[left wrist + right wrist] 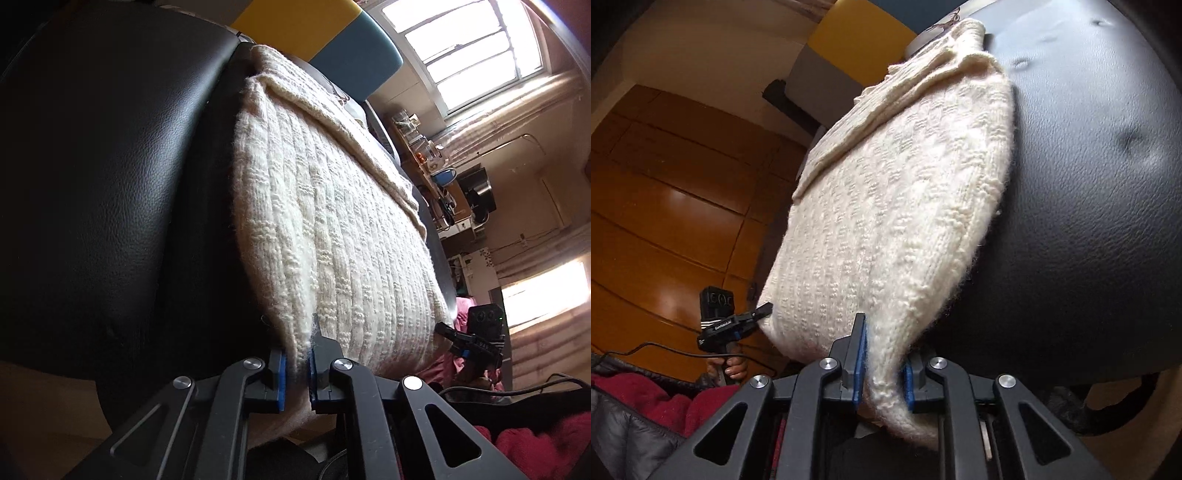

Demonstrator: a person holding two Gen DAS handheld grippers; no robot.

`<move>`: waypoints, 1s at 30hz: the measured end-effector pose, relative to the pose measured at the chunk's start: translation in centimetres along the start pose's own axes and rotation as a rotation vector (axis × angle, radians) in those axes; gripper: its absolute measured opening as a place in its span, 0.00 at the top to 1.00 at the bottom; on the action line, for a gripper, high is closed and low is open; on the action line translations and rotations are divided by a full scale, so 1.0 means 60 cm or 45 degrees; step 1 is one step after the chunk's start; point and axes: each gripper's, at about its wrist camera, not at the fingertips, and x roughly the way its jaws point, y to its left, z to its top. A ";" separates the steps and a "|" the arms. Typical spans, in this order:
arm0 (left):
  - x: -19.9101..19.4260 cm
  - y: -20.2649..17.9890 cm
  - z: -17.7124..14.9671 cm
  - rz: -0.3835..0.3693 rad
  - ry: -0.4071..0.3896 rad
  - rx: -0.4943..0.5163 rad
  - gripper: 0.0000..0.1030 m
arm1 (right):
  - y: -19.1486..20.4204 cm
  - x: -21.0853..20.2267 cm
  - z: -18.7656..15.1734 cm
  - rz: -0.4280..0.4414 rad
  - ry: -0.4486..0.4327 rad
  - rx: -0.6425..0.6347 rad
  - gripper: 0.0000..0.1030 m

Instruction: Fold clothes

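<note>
One cream knit sweater (332,229) lies on the black leather seat (110,166), its long axis running away from both cameras. Two grippers: the left gripper (297,373) has its jaws clamped on one near corner, and the right gripper (884,373) pinches the other near corner.

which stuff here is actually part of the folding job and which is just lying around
In the job:
cream knit sweater
left gripper, clamped on its near corner
right gripper, clamped on the other corner
black leather seat under it

Lying about:
red garment
grey puffer jacket
</note>
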 end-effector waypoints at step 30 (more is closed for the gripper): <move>-0.017 -0.083 0.274 -0.561 -0.317 -0.003 0.91 | 0.035 0.015 0.247 0.291 -0.176 0.064 0.82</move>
